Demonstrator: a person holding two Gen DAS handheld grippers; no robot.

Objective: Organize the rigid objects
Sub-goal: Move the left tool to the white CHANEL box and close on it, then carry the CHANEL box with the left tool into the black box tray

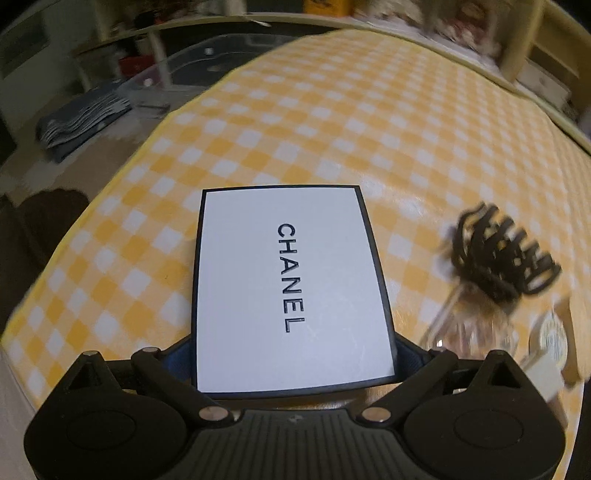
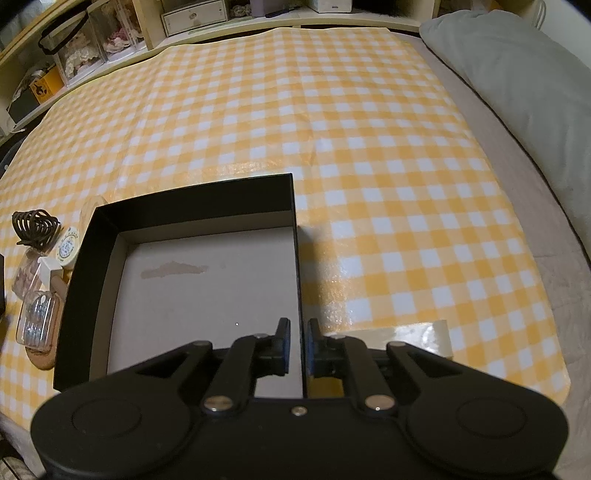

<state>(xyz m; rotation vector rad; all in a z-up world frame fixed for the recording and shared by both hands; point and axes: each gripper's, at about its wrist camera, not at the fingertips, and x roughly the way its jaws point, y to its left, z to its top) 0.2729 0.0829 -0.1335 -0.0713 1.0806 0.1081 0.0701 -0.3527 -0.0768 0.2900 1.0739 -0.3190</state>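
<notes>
In the left wrist view my left gripper (image 1: 293, 354) is shut on a white box lid (image 1: 291, 288) with a black border and CHANGE-free lettering "CHANEL", held flat over the yellow checked cloth (image 1: 332, 122). In the right wrist view my right gripper (image 2: 297, 343) is shut on the right wall of an open black box (image 2: 199, 280) with a pale, empty inside. A black hair claw (image 1: 502, 254) lies to the right of the lid, over a clear bottle (image 1: 469, 332). It also shows in the right wrist view (image 2: 35, 225), left of the box.
Left of the box sit a small round tin (image 2: 68, 245), a clear bottle (image 2: 27, 273), a clear case (image 2: 38, 321) and a wooden board (image 2: 42, 360). A grey pillow (image 2: 517, 92) lies at the right. Shelves with clutter (image 2: 110, 33) stand behind. A clear bin (image 1: 207, 62) stands beyond the cloth's left edge.
</notes>
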